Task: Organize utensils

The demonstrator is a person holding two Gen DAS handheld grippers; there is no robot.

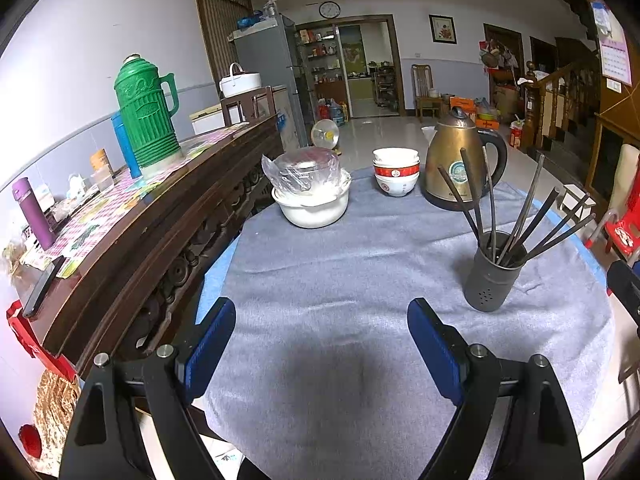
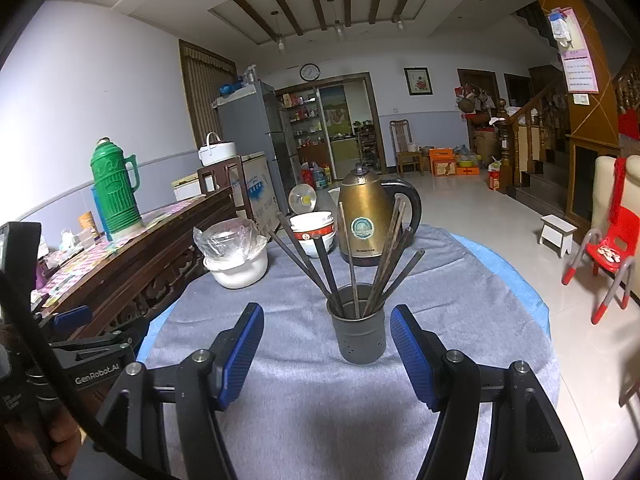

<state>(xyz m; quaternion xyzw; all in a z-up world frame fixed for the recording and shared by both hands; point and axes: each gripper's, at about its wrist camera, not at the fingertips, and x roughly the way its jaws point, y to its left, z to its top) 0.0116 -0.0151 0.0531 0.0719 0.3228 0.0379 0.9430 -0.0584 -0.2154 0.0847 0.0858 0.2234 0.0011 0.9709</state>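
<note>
A round bench [image 1: 400, 360] under a grey cloth [image 1: 320, 264] carries a dark holder of chopsticks [image 1: 491, 284] at right, with a white pot [image 1: 314, 208], stacked bowls [image 1: 396, 178] and a brass kettle [image 1: 454, 164] along the far edge.

grey cloth [image 1: 320, 264] under both tools, dark grey holder [image 2: 358, 330] with dark chopsticks [image 2: 320, 264] ahead of right gripper, brass-gold kettle [image 1: 452, 160], green thermos [image 1: 146, 114] far left, blue finger pads [image 1: 434, 354].

chopstick [image 2: 352, 256] lower ends hidden inside holder [image 2: 358, 326], kettle label [image 2: 362, 227] unreadable
</note>
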